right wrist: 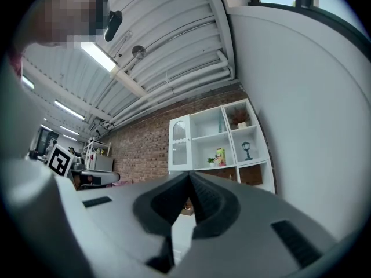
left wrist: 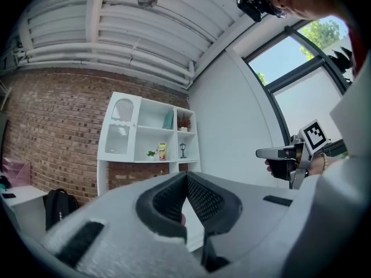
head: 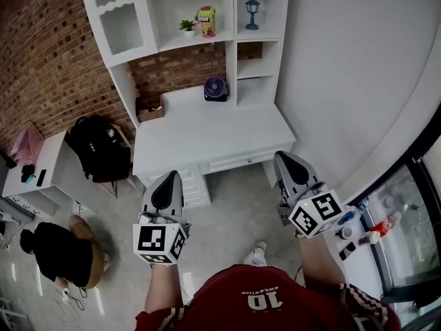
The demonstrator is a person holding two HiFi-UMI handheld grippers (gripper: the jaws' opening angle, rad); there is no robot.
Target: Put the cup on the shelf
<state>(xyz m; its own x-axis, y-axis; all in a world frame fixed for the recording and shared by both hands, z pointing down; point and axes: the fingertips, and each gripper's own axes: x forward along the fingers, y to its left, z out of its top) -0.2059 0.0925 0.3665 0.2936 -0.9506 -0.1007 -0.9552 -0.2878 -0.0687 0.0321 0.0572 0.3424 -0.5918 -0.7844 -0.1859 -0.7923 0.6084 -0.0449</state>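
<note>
Left gripper [left wrist: 186, 175]: fingers pressed together, nothing between. Right gripper [right wrist: 189, 174]: fingers likewise pressed together, empty. Both are held level side by side, facing the white desk [head: 207, 133]. A colourful container [head: 206, 21], possibly the cup, stands upright on the shelf [head: 200, 41] above, between a small plant [head: 187, 26] and a lantern [head: 253, 12].

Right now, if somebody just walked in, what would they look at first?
Probably the left gripper and the right gripper, held out in front of the person, both shut and empty. Past them a big white desk with shelves stands against a brick wall. A small purple fan sits at the back of the desktop.
</note>
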